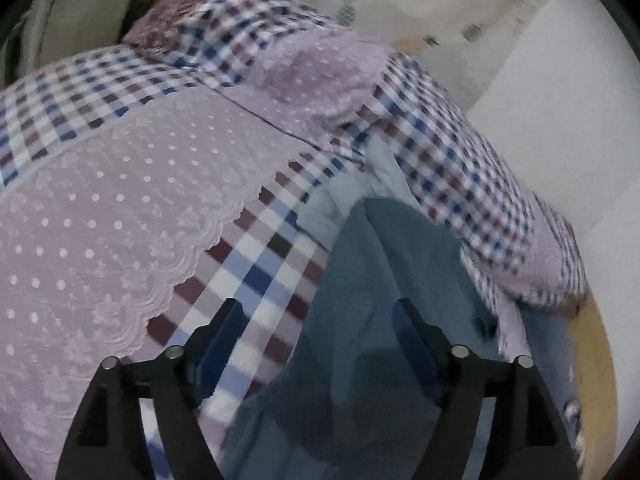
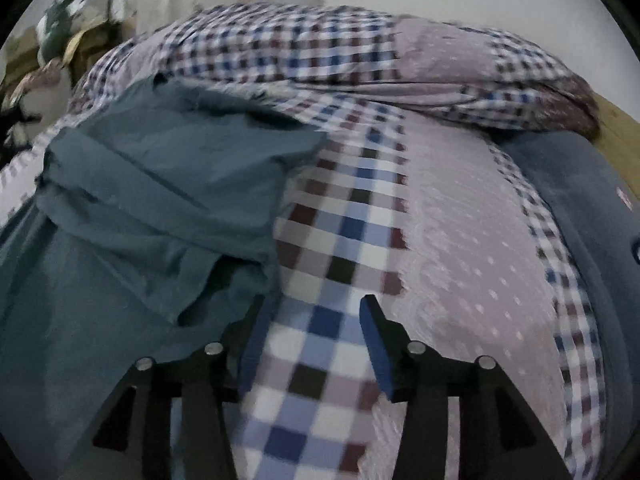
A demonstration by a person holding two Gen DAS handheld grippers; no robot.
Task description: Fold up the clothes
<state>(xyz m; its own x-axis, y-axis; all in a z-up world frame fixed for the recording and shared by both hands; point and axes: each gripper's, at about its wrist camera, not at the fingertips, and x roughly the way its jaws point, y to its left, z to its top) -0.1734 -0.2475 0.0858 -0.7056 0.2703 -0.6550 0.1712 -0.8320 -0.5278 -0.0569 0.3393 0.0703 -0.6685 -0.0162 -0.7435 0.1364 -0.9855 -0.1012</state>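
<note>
While both cameras look down on the bed, I take things from the left side across. On the far left the quilt (image 1: 120, 208) shows its lilac dotted panel with a scalloped lace edge, and next to that runs a checked band of blue, maroon and white. My left gripper (image 1: 316, 328) hangs over the line where that checked band meets the teal garment (image 1: 384, 288); its two blue-padded fingers stand spread wide with nothing between them. Beyond the garment's upper edge a paler blue cloth (image 1: 380, 172) peeks out, though I cannot tell whether it belongs to the same piece.

Moving over to the right wrist view, the teal garment (image 2: 152, 200) lies rumpled on the left half of the picture, with at least one layer lapped over another and a seam running across it. The right gripper (image 2: 308, 328) is also spread and holds nothing; it hovers above the checked band just beside the garment's right edge. Further right comes the lilac panel again, then a dark blue cloth (image 2: 592, 216) at the bed's edge.

As for progress, I judge the garment part-doubled but not a neat, flat packet: the creases and overlaps fit either a fold in the making or a loose heap waiting to be spread
</note>
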